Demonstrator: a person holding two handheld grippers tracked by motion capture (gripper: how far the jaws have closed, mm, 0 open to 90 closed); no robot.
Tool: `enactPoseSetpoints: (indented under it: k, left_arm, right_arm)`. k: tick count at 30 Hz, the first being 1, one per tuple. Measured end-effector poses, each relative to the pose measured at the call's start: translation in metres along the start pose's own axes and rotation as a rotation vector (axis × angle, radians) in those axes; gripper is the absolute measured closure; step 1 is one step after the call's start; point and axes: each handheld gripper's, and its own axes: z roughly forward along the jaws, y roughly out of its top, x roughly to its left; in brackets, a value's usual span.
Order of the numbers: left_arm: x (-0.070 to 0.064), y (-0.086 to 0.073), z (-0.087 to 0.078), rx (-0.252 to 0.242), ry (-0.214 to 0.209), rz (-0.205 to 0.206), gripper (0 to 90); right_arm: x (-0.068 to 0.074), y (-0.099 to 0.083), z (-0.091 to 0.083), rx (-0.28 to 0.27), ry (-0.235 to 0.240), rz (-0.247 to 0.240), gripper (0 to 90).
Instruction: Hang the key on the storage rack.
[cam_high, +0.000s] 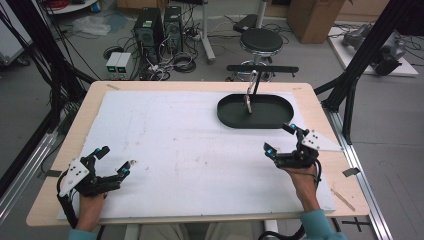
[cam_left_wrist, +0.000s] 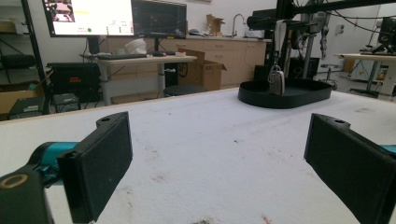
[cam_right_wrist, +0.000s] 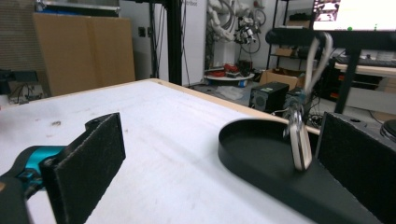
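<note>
A black oval tray (cam_high: 270, 118) sits at the far right of the white mat (cam_high: 190, 150). A black T-shaped stand (cam_high: 257, 80) rises from it, and a pale strap with a key fob (cam_high: 247, 102) hangs from its crossbar. The tray (cam_left_wrist: 299, 95) and fob (cam_left_wrist: 276, 81) show far ahead in the left gripper view. In the right gripper view the fob (cam_right_wrist: 299, 140) hangs over the tray (cam_right_wrist: 261, 158) close ahead. My left gripper (cam_high: 113, 161) rests open at the near left. My right gripper (cam_high: 280, 138) rests open just below the tray. Both hold nothing.
The wooden table (cam_high: 95, 90) borders the mat on every side. Black frame posts (cam_high: 350, 95) stand at the right edge. A stool (cam_high: 261, 41), computer towers (cam_high: 150, 27) and cables lie on the floor beyond the far edge.
</note>
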Motion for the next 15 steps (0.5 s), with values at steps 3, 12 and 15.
enactPoseSetpoints:
  k: [3, 12, 15]
  left_arm:
    - [0.0, 0.0, 0.0, 0.0, -0.001, 0.002, 8.2]
    - [0.0, 0.0, 0.0, 0.0, -0.001, 0.003, 8.2]
    - [0.0, 0.0, 0.0, 0.001, -0.001, 0.005, 8.2]
  right_arm:
    - [-0.001, -0.018, -0.01, 0.003, -0.031, 0.015, 0.6]
    - [0.0, -0.051, -0.029, -0.056, -0.063, 0.044, 0.6]
    - [-0.002, -0.056, -0.03, -0.063, -0.058, 0.06, 0.6]
